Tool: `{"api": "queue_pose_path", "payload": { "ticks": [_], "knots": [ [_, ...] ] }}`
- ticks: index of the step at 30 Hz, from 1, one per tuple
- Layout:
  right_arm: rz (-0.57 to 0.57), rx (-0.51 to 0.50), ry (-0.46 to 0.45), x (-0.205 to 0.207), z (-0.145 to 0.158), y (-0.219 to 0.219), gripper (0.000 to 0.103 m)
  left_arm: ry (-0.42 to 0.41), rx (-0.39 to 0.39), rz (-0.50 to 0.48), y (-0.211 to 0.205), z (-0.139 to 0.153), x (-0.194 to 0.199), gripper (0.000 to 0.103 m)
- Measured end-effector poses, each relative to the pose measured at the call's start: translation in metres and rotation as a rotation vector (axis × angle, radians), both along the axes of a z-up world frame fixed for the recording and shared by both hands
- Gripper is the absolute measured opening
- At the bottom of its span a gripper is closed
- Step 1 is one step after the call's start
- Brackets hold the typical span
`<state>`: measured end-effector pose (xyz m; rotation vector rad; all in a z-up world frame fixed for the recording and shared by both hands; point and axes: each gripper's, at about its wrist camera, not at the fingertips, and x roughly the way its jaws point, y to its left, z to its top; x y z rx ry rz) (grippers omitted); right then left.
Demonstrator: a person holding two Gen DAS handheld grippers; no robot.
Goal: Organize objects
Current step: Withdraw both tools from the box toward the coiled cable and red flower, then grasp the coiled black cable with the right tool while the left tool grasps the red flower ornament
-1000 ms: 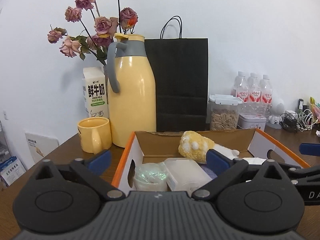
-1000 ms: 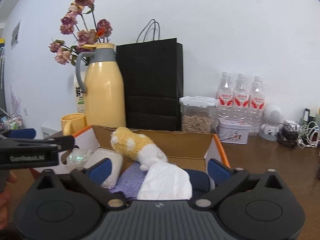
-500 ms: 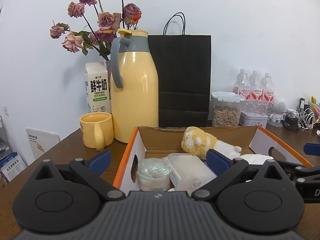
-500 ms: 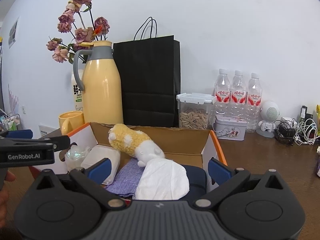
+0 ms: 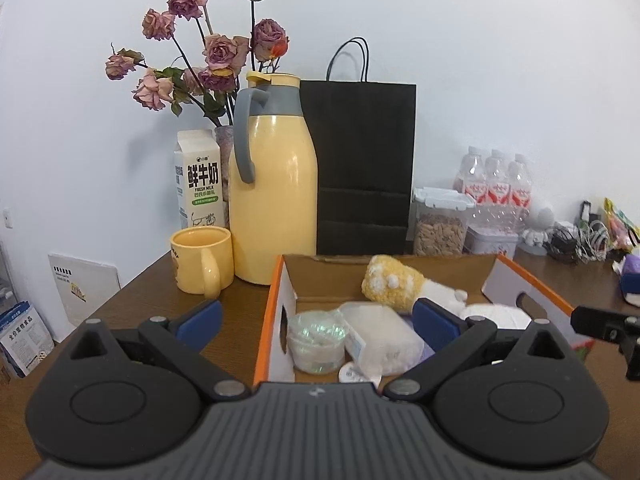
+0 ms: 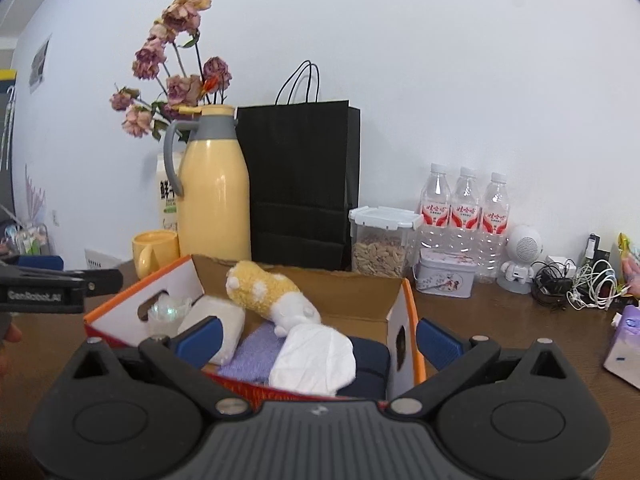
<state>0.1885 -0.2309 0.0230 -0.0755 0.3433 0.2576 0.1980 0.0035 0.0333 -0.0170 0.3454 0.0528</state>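
An orange-rimmed cardboard box [image 5: 267, 304] [image 6: 412, 320] sits on the brown table. Inside lie a yellow and white plush toy [image 5: 394, 283] [image 6: 264, 290], a white packet [image 5: 380, 336] [image 6: 218, 326], a clear crinkled cup [image 5: 316, 338] [image 6: 168, 312], a purple cloth [image 6: 256, 354], a white tissue [image 6: 316, 360] and a dark blue item [image 6: 370, 358]. My left gripper [image 5: 316, 318] hovers open over the box's near left corner, holding nothing. My right gripper [image 6: 316, 330] stands open in front of the box's near right side, also holding nothing.
Behind the box stand a yellow thermos jug [image 5: 272, 192], yellow mug [image 5: 202, 258], milk carton [image 5: 198, 184], dried roses [image 5: 200, 56], black paper bag [image 5: 362, 168], nut container [image 6: 380, 240], three water bottles [image 6: 464, 210] and a tin [image 6: 446, 278]. Cables [image 6: 580, 284] and a purple tissue pack [image 6: 626, 344] lie right.
Both grippers have risen and drawn back slightly, so the box and backdrop sit lower in view. Both stay open; the box contents have not moved.
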Motion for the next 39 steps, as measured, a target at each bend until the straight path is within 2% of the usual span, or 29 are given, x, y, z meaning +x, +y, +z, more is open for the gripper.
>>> {"api": "queue_pose_path", "payload": {
  "ticks": [11,24,32,39],
  "knots": [
    [0.033,-0.012,0.136,-0.028,-0.017,-0.004,0.103,0.091,0.05,0.003,0.018,-0.006,-0.035,0.103],
    [0.115,-0.045,0.292,-0.05,-0.051,0.014,0.103,0.169,0.034,0.017,0.028,-0.021,-0.063,0.103],
    [0.152,-0.057,0.378,-0.043,-0.069,0.03,0.103,0.207,0.006,0.02,0.032,-0.03,-0.069,0.103],
    [0.115,-0.061,0.445,-0.015,-0.081,0.039,0.103,0.229,-0.023,0.011,0.031,-0.036,-0.068,0.103]
  ]
}}
